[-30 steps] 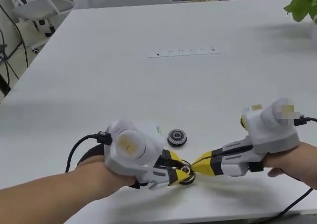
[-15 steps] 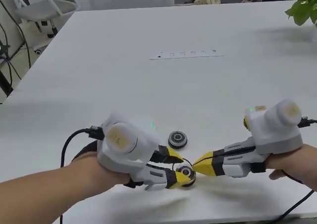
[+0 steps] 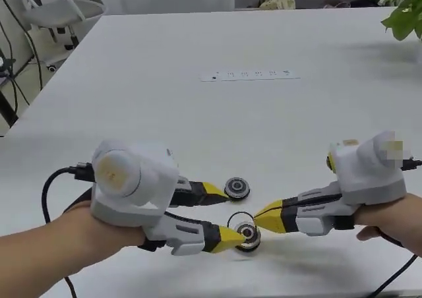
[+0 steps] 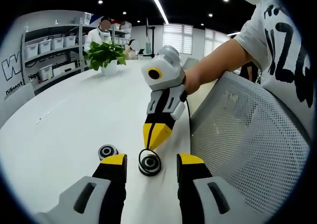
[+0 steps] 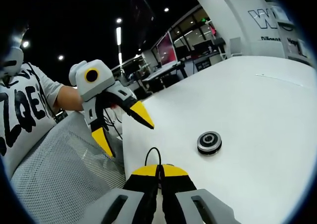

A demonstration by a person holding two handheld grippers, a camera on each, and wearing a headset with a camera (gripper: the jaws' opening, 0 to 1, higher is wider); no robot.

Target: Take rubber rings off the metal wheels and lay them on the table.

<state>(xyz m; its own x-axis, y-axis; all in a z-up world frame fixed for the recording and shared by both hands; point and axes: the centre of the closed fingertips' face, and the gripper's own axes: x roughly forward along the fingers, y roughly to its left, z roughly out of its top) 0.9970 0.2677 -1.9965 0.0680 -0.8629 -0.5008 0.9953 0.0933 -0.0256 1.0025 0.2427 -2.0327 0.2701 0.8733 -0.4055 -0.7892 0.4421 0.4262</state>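
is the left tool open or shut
Open. The left tool has its two yellow tips spread wide apart, and in the left gripper view the wheel sits in the gap between them.

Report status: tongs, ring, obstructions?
Left tongs open, straddling wheel. Right tongs shut on ring, pulled partly off that wheel. Second wheel nearby, not in the way.

Two metal wheels near the table's (image 3: 198, 113) front edge
We see the nearer wheel (image 3: 247, 233) with its thin black rubber ring (image 3: 241, 213) pulled up in a loop; the farther wheel (image 3: 237, 187) lies flat, dark-rimmed.
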